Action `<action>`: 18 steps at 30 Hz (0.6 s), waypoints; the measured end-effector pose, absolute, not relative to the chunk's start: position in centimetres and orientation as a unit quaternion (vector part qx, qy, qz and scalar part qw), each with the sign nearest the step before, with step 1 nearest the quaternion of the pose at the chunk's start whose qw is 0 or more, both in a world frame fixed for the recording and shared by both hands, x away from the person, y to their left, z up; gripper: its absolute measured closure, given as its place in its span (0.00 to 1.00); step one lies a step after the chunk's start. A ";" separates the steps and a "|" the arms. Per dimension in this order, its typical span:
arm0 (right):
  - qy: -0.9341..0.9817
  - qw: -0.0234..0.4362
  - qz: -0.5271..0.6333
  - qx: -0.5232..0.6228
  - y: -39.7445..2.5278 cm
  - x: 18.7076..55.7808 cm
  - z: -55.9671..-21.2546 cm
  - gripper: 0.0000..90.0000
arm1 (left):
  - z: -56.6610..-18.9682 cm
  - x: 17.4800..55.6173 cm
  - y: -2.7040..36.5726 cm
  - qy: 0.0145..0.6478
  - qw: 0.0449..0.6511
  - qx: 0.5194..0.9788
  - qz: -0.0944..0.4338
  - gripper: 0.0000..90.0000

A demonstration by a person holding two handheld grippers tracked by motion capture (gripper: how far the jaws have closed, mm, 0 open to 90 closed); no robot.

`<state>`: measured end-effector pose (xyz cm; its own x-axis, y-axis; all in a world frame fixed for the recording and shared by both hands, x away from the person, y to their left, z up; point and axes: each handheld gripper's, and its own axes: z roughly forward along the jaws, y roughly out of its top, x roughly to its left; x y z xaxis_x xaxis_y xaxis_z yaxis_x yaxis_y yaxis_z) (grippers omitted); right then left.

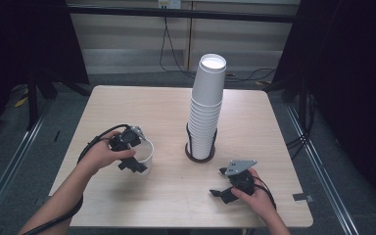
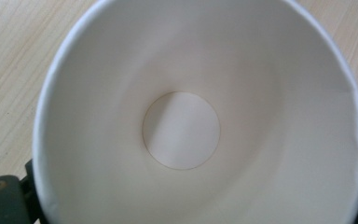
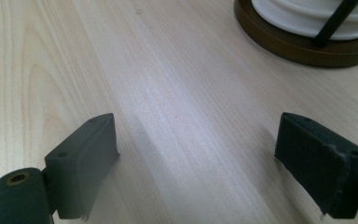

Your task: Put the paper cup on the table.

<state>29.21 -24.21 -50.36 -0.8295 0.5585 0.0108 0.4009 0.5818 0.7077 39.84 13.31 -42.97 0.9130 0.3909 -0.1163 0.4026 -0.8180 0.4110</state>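
Observation:
A tall stack of white paper cups [image 1: 207,105] stands in a holder with a round brown base [image 1: 199,157] and black wire uprights, at the middle of the table. To its left a single white paper cup [image 1: 147,155] sits upright, and my left gripper [image 1: 136,152] is shut on it. In the left gripper view I look into that cup [image 2: 182,130]; one dark finger [image 2: 2,198] shows at its lower left, and the rim is slightly dented at the right. My right gripper [image 1: 219,182] [image 3: 200,158] rests open near the front right with nothing between its fingers, the holder base [image 3: 303,44] just beyond it.
The light wooden table [image 1: 142,105] has bare surface at the left, back and right of the stack. Black cables trail from both grippers. Dark curtains and stands flank the table, and metal floor rails run along both sides.

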 end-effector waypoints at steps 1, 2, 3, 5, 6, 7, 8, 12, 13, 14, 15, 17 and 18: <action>0.883 0.107 0.368 0.272 -24.2 29.2 -50.4 0.13 | -43.0 39.8 13.4 0.207 0.217 0.954 -0.015 0.06; 0.883 0.107 0.368 0.272 -24.2 29.2 -50.4 0.13 | -43.0 39.7 13.5 0.210 0.220 0.952 -0.013 0.06; 0.883 0.107 0.368 0.272 -24.2 29.2 -50.4 0.13 | -43.0 39.7 13.6 0.207 0.219 0.953 -0.016 0.06; 0.883 0.107 0.368 0.272 -24.2 29.2 -50.4 0.13 | -43.1 39.6 13.8 0.210 0.221 0.952 -0.017 0.06; 0.883 0.107 0.368 0.272 -24.2 29.2 -50.4 0.13 | -43.1 39.6 14.0 0.207 0.224 0.952 -0.015 0.06; 0.883 0.107 0.368 0.272 -24.2 29.2 -50.4 0.13 | -43.2 39.5 14.1 0.212 0.225 0.951 -0.016 0.06; 0.883 0.107 0.368 0.272 -24.2 29.2 -50.4 0.13 | -43.2 39.5 14.2 0.211 0.225 0.951 -0.017 0.06; 0.883 0.107 0.368 0.272 -24.2 29.2 -50.4 0.13 | -43.3 39.1 14.9 0.215 0.233 0.948 -0.013 0.06; 0.883 0.107 0.368 0.272 -24.2 29.2 -50.4 0.13 | -43.3 39.0 15.0 0.216 0.234 0.948 -0.010 0.06; 0.883 0.107 0.368 0.272 -24.2 29.2 -50.4 0.13 | -43.3 39.0 15.2 0.215 0.234 0.948 -0.009 0.06; 0.883 0.107 0.368 0.272 -24.2 29.2 -50.4 0.13 | -43.3 39.0 15.4 0.215 0.235 0.948 -0.011 0.06; 0.883 0.107 0.368 0.272 -24.2 29.2 -50.4 0.13 | -43.4 38.8 15.7 0.218 0.241 0.946 -0.011 0.07; 0.883 0.107 0.368 0.272 -24.2 29.2 -50.4 0.13 | -43.5 38.7 15.9 0.219 0.242 0.945 -0.010 0.07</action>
<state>29.21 -24.21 -50.36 -0.8294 0.5586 0.0108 0.4011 0.5818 0.7076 38.75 15.91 -43.49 0.9036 0.4095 -0.1255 0.4194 -0.7868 0.4527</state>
